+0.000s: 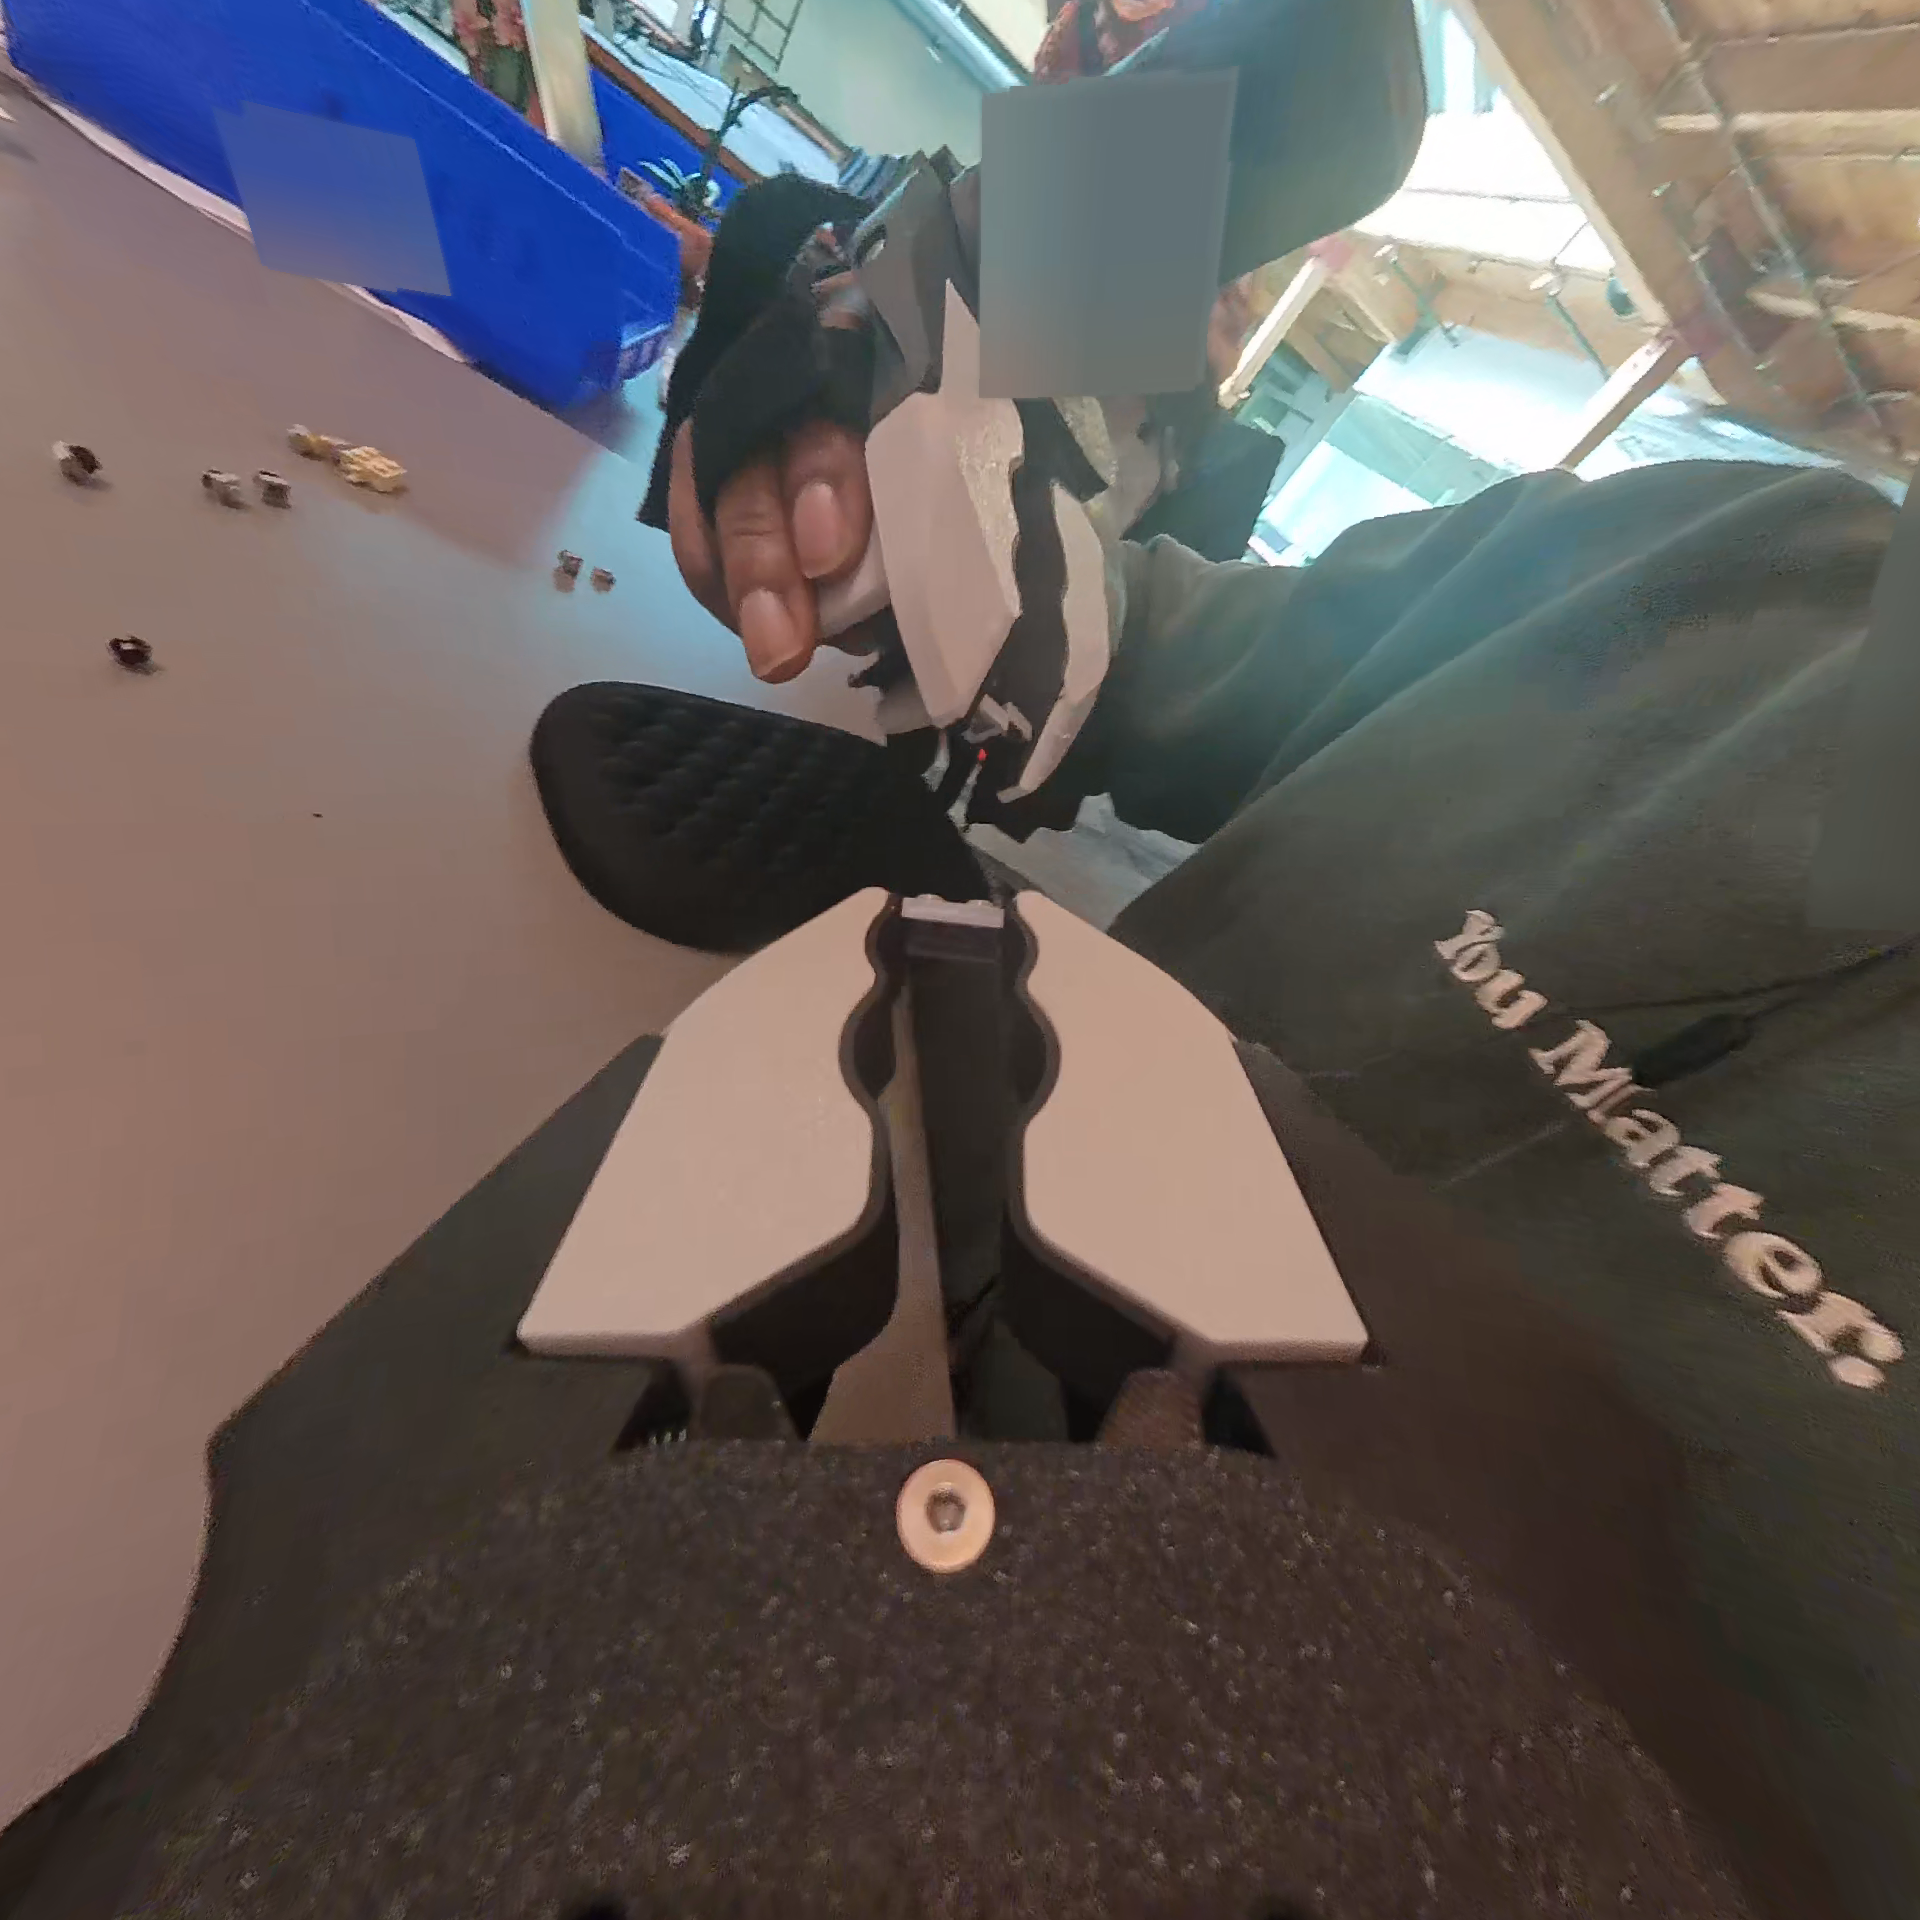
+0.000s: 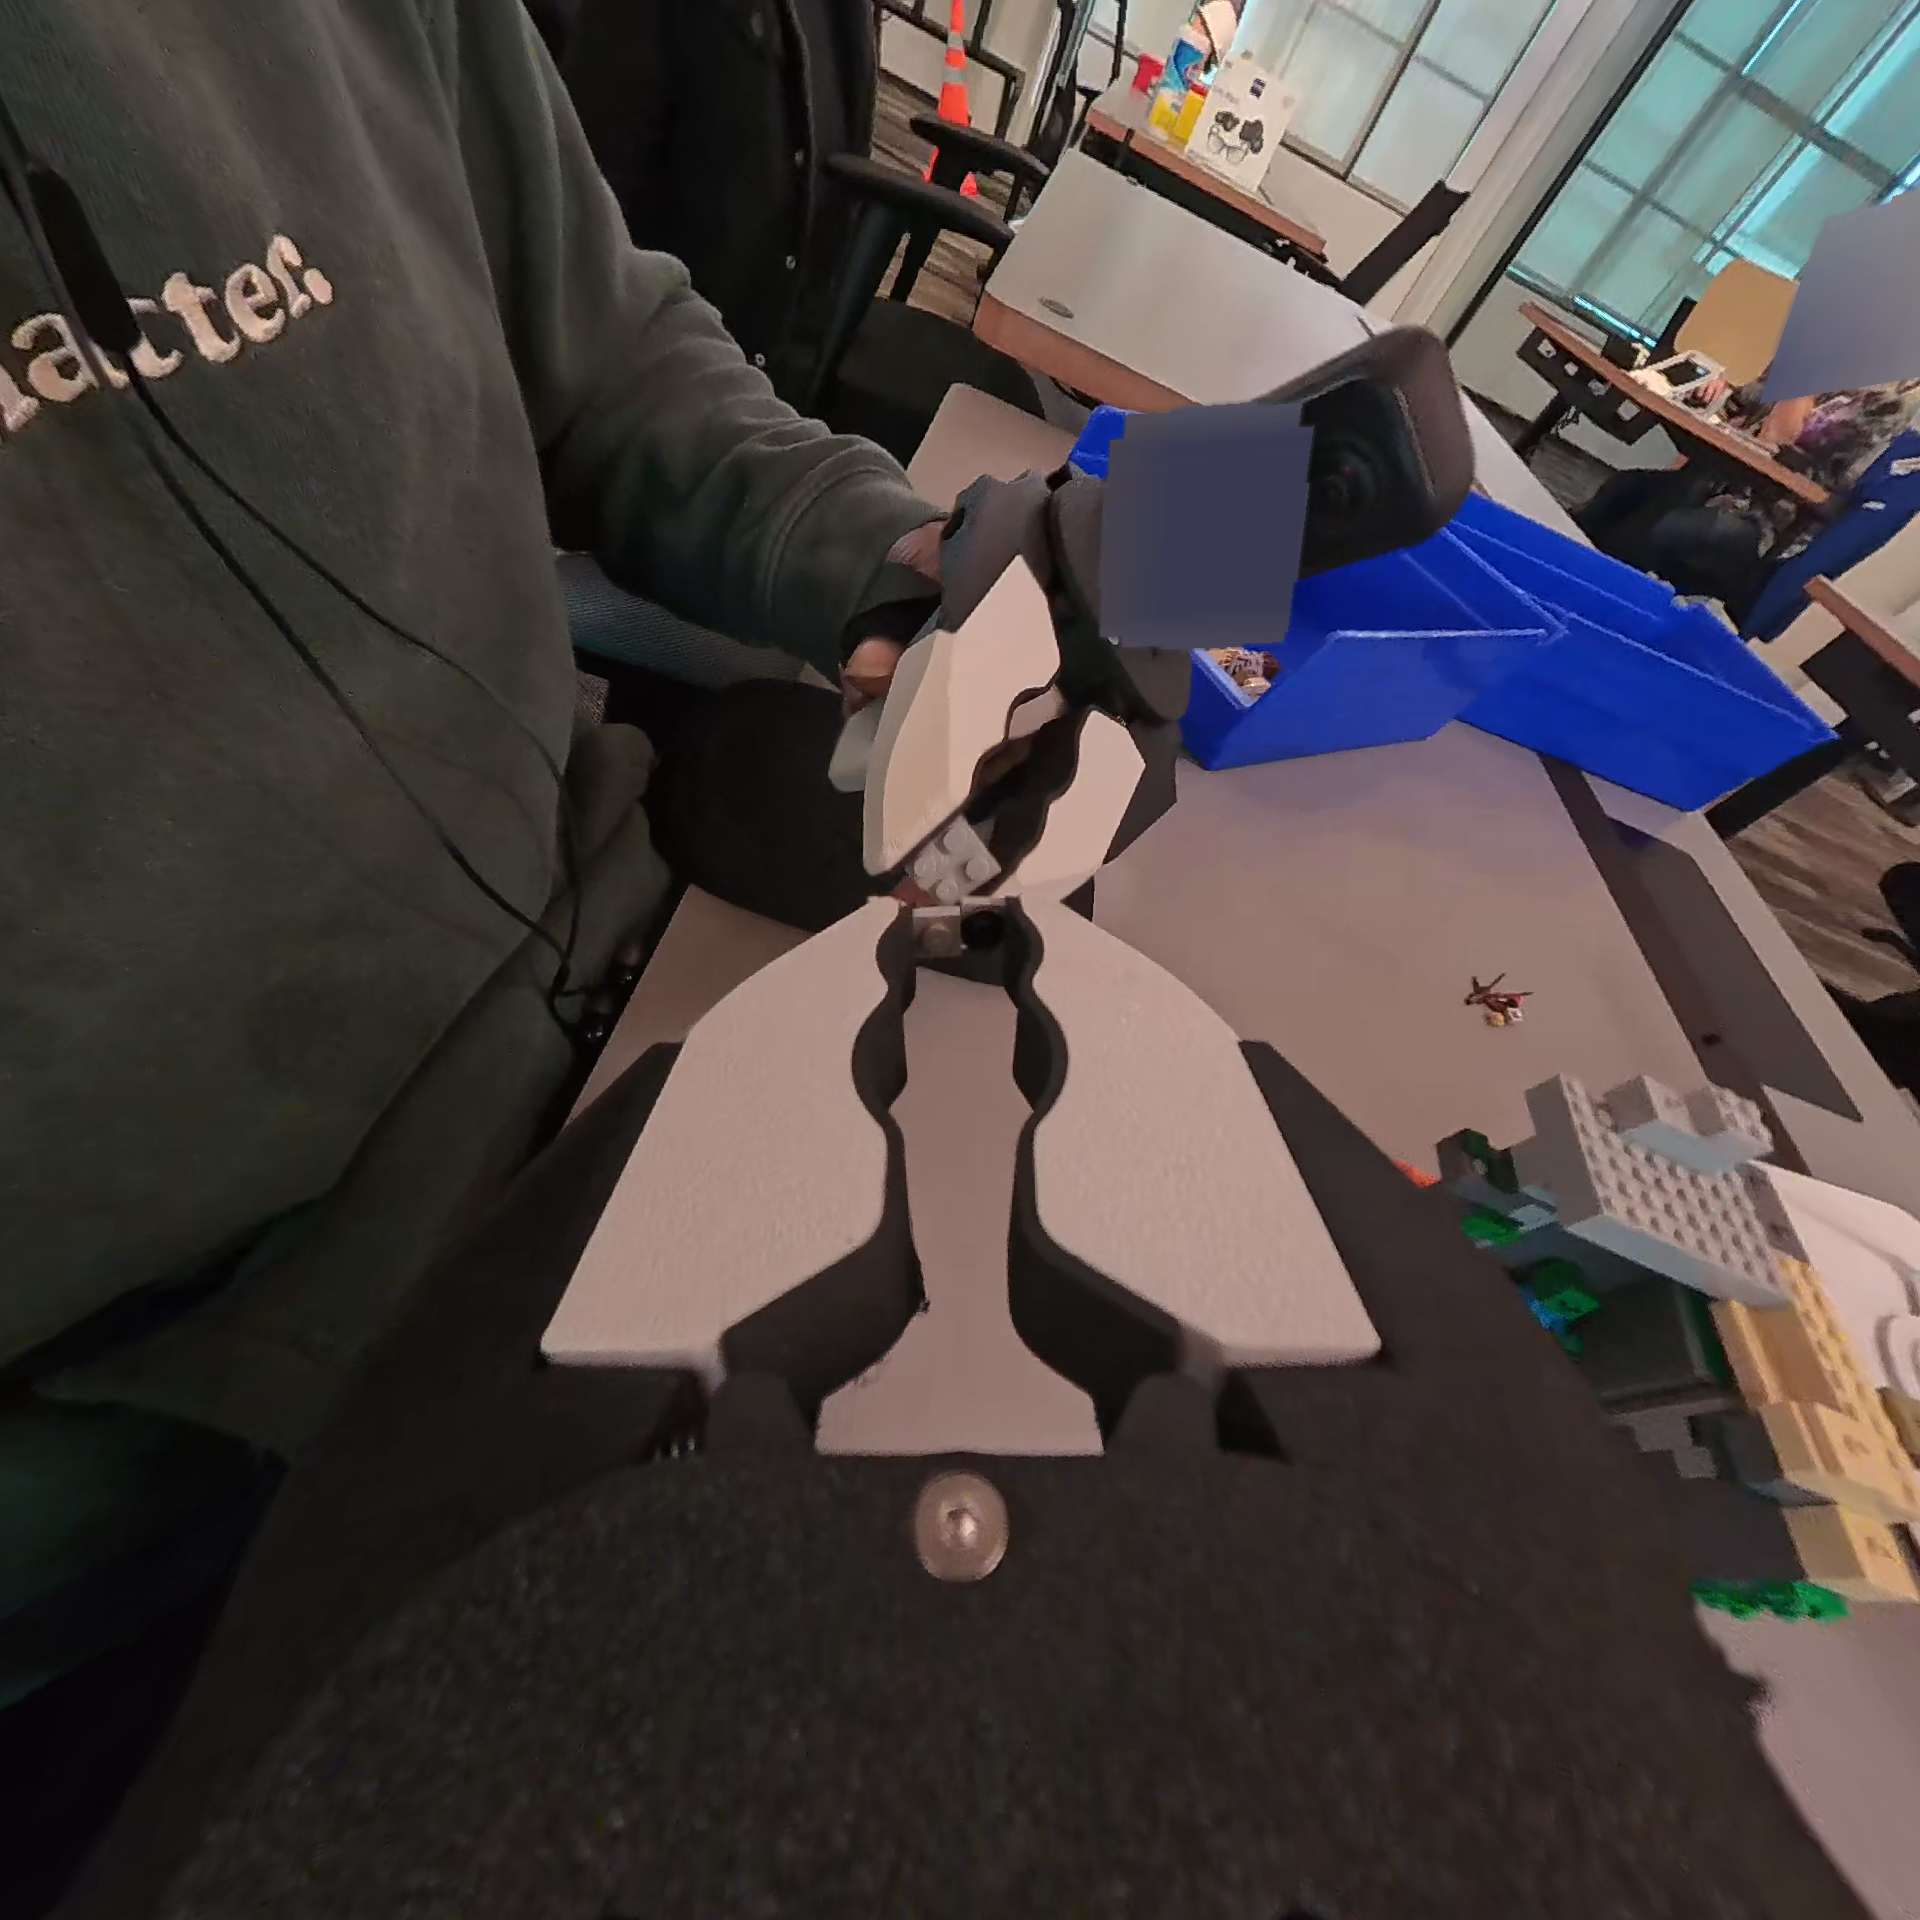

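Two hand-held grippers are meeting tip to tip above a grey table [image 2: 1351, 914], worked by a person who is wearing a dark green sweatshirt [image 2: 312, 623] and sitting close behind them. A blue bin [image 2: 1538, 665] is lying at the far side of the table. A half-built brick model [image 2: 1662, 1195] – grey plates, tan blocks, green bits – is sitting at the near right edge.

The left gripper [image 1: 951, 914] is pinching narrow on a small light-grey studded plate [image 2: 954, 862], tilting it down toward the other tool. The right gripper [image 2: 961, 920] is also closing narrow, gripping a small grey piece [image 2: 940, 928] with a black round part; a hand [image 1: 769, 540] is wrapping its handle. Plate and piece are sitting just beside each other in the air; whether they are touching, I cannot tell.

Loose bricks [image 1: 244, 486] are lying scattered across the table, well apart from the grippers – none of them being touched.
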The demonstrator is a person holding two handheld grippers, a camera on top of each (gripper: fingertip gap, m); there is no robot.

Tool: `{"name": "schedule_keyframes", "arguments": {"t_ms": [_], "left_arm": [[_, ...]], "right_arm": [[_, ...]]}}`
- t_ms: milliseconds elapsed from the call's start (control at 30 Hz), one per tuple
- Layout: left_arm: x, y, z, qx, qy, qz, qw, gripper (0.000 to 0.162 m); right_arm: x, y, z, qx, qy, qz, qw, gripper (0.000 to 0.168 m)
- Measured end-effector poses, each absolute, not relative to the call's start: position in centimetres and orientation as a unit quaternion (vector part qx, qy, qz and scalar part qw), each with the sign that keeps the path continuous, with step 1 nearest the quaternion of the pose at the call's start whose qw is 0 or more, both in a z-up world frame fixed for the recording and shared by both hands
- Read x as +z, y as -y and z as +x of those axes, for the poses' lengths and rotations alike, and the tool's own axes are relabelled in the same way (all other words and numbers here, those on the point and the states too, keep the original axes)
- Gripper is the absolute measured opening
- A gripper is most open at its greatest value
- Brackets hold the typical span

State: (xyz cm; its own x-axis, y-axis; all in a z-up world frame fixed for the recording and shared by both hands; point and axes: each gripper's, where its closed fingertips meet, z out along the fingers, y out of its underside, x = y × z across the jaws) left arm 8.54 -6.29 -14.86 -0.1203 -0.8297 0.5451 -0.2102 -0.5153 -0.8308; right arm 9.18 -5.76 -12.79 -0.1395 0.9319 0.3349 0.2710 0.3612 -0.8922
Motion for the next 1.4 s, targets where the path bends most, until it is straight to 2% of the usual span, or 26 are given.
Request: {"name": "schedule_keyframes", "arguments": {"t_ms": [33,233,433,600,700,900,1133,1400], "left_arm": [[-15.1,6.1,8.7,-0.608,-0.428,-0.617,0.257,0.017],[-17.5,4.8,9.5,-0.516,-0.476,-0.647,0.297,0.017],[-20.1,3.6,10.2,-0.398,-0.539,-0.665,0.33,0.029],[-20.7,3.0,10.3,-0.363,-0.555,-0.665,0.345,0.029],[-20.2,2.8,10.4,-0.352,-0.556,-0.656,0.369,0.027],[-17.2,2.9,10.9,-0.293,-0.568,-0.592,0.491,0.024],[-13.6,3.1,11.1,-0.162,-0.57,-0.485,0.643,0.025],[-12.7,3.5,11.0,-0.057,-0.582,-0.408,0.701,0.018]], "right_arm": [[-13.0,5.6,9.2,0.345,0.669,-0.452,0.478,0.016],[-15.4,5.1,9.5,0.347,0.657,-0.487,0.459,0.016],[-17.0,4.7,9.8,0.348,0.646,-0.51,0.449,0.016],[-17.6,4.3,10.3,0.348,0.635,-0.525,0.447,0.016],[-17.6,4.0,10.6,0.359,0.62,-0.535,0.448,0.016],[-15.9,3.5,10.8,0.452,0.538,-0.568,0.428,0.016],[-12.9,3.8,10.4,0.622,0.395,-0.591,0.328,0.016],[-12.4,5.0,9.1,0.709,0.327,-0.582,0.229,0.016]]}}
